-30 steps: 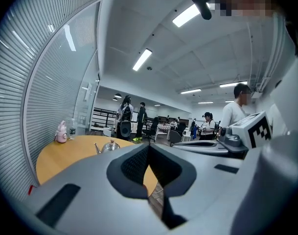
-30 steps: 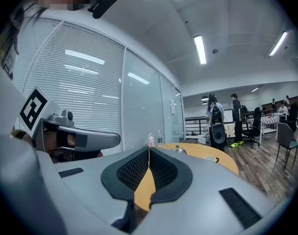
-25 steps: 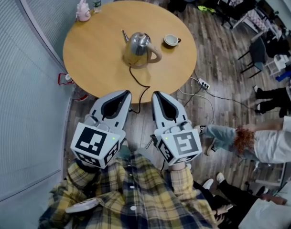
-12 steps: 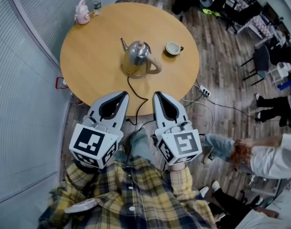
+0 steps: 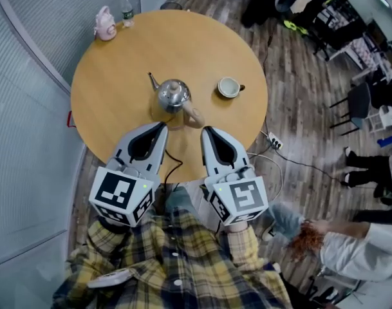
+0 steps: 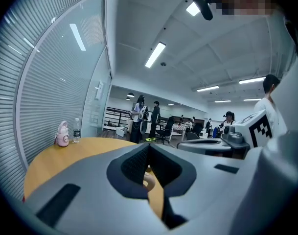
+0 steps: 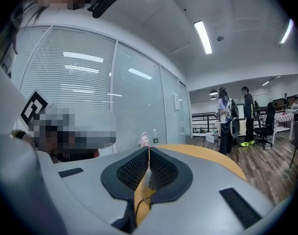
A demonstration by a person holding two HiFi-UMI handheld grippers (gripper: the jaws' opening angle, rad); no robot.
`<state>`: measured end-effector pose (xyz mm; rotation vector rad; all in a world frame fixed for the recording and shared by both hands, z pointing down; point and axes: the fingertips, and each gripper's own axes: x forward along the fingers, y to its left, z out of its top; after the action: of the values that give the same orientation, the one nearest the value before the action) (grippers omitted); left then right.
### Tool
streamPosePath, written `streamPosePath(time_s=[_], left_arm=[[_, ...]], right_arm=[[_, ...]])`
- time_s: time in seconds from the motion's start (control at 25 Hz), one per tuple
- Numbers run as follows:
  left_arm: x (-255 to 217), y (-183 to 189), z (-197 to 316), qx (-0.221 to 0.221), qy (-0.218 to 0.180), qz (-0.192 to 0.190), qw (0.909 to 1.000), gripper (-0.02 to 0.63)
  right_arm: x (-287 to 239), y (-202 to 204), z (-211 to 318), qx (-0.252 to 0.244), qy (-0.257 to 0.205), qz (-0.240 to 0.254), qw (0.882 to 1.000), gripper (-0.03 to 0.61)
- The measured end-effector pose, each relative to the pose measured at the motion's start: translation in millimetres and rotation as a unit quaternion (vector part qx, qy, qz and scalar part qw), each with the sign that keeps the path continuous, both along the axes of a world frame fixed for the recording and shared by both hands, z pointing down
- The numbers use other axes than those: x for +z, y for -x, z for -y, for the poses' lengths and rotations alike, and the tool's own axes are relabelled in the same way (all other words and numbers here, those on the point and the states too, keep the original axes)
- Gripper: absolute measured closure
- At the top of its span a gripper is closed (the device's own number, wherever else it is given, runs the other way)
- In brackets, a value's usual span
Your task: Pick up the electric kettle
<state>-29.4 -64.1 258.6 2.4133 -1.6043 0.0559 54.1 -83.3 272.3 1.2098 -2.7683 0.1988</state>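
A round wooden table (image 5: 118,69) stands on a plank floor (image 5: 298,108), close to a curved glass wall with blinds (image 5: 28,140) on the left. The rest of the room is open office, with dark chairs and other people off to the right and far side.

There are four things on the table: one electric kettle (image 5: 172,95), one cup (image 5: 229,87) to its right, and two bottles at the far left edge, a pink bottle (image 5: 105,26) and a clear water bottle (image 5: 126,8). A black cord (image 5: 172,163) runs from the kettle over the near edge, and one power strip (image 5: 273,143) lies on the floor to the right.

The person in the plaid shirt holds two grippers side by side over the near edge of the table. The left gripper (image 5: 162,125) has its fingers pressed together with nothing between them, and so does the right gripper (image 5: 206,131).

The kettle sits near the middle of the table, just beyond both tips. Its spout points far left, and its tan handle faces the gap between the two grippers. No finger is on it.
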Motion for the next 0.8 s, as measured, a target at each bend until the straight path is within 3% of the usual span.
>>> streamPosePath(time_s=[0.44, 0.8], left_arm=[[7, 0, 49, -0.051, 0.014, -0.001, 0.9986, 0.612], [6, 24, 74, -0.039, 0.014, -0.003, 0.9992, 0.612]], right_arm=[[11, -3, 63, -0.042, 0.015, -0.010, 0.999, 0.546], [16, 21, 83, -0.029, 0.022, -0.017, 0.999, 0.546]])
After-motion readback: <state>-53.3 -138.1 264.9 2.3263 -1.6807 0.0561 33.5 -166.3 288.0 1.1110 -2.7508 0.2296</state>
